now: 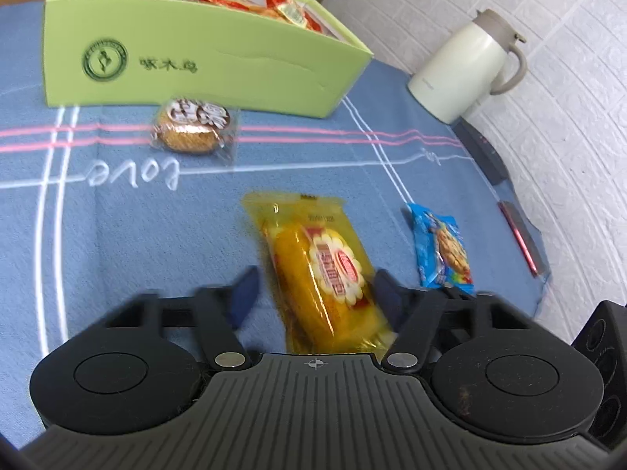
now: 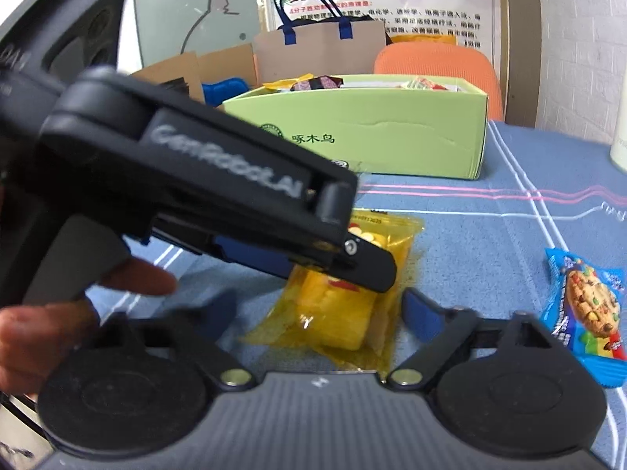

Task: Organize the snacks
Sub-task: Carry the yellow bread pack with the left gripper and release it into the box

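A yellow cake packet (image 1: 325, 270) lies on the blue tablecloth between the open fingers of my left gripper (image 1: 315, 290); the fingers stand on either side, apart from it. In the right wrist view the same packet (image 2: 337, 313) lies between the open fingers of my right gripper (image 2: 317, 309), with the left gripper's body (image 2: 219, 192) hanging over it. A blue cookie packet (image 1: 443, 250) lies to the right (image 2: 588, 309). A round cake in clear wrap (image 1: 192, 127) lies in front of the green snack box (image 1: 203, 62), which holds several snacks.
A cream thermos jug (image 1: 466, 66) stands at the table's far right. A dark flat object with a red edge (image 1: 521, 235) lies at the right table edge. Behind the box (image 2: 392, 137) are an orange chair (image 2: 439, 66) and a paper bag (image 2: 317, 51).
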